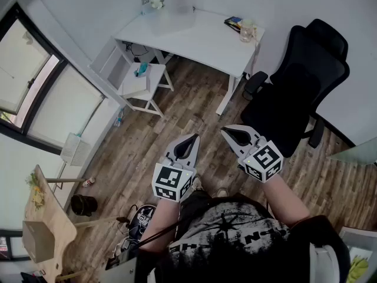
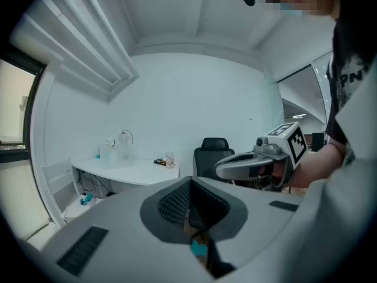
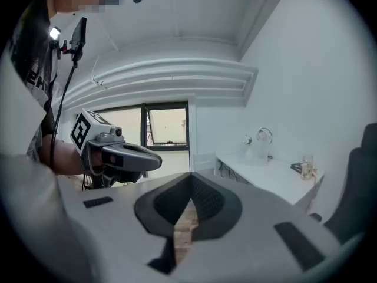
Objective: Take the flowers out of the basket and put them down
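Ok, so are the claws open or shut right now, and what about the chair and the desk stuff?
Left claw: shut, holding nothing.
Right claw: shut, holding nothing.
Office chair: upright, nobody sitting in it.
White desk: standing, small things on top.
Clear cup: upright near the desk's corner.

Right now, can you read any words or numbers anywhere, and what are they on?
"PN": on the person's black shirt, the rest cut off.
Shirt print in the head view: too blurred to read.
Marker cubes: black-and-white squares only, no letters.
Book on the white desk: too small to read.
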